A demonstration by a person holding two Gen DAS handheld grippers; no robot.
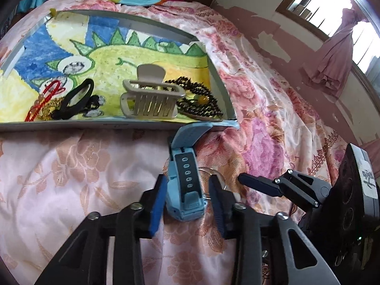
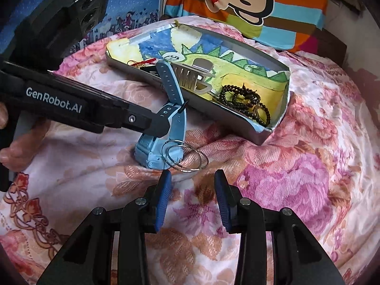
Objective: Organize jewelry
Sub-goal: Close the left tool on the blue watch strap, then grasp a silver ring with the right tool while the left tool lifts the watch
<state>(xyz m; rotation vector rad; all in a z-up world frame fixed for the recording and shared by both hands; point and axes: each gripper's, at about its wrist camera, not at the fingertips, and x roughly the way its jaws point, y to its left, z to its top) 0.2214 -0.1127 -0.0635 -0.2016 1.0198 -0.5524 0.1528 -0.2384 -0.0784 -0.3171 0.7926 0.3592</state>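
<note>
A light blue watch (image 1: 186, 190) lies on the floral bedspread just in front of a grey tray (image 1: 114, 126) lined with a coloured drawing. My left gripper (image 1: 187, 187) is open and straddles the watch body, with a gap on the right side. In the right wrist view one of its fingers (image 2: 156, 125) crosses the watch (image 2: 156, 152), whose strap stands up. Two thin silver hoops (image 2: 184, 158) lean on the watch. My right gripper (image 2: 192, 185) is open and empty just short of them. The tray (image 2: 237, 116) holds a beige hair claw (image 1: 149, 99), dark beads (image 1: 201, 102), a black hair tie (image 1: 76, 99) and a red cord (image 1: 45, 99).
The pink floral bedspread (image 2: 296, 178) is soft and wrinkled all around. A striped monkey pillow (image 2: 249, 0) lies behind the tray. A peeling wall, a window (image 1: 332, 4) and a pink curtain (image 1: 337, 54) are to the right. A person's hand (image 2: 14, 147) holds the left gripper.
</note>
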